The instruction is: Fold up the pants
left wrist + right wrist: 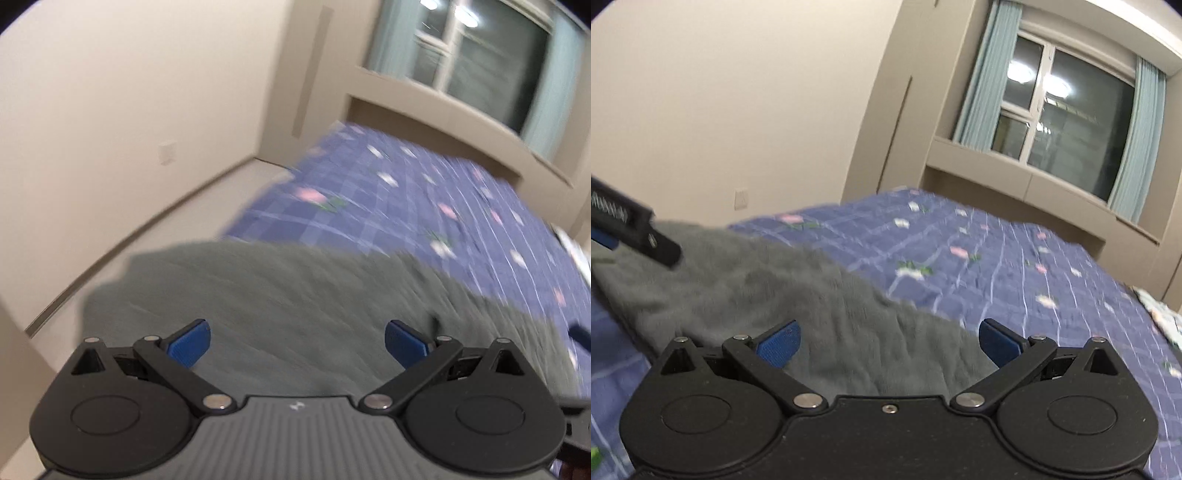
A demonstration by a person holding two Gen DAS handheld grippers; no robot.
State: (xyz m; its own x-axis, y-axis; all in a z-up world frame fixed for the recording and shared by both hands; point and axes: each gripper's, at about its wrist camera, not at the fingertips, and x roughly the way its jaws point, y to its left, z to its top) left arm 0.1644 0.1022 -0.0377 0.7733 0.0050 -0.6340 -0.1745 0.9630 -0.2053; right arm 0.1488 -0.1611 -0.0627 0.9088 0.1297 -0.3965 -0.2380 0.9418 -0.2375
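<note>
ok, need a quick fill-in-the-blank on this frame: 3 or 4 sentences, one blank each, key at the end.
1. The pants lying on the bedspread are ____ in colour.
2. Both the left claw and the right claw have their jaws ____.
3. The fingertips of each claw are coloured ____.
4. The curtains hang beside a ____.

Missing words: grey; open; blue; window

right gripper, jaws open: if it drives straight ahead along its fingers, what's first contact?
Probably the grey pants: the fabric fills the gap ahead of the right gripper, lying on the purple bedspread. Depth is unclear; a high line could clear them.
</note>
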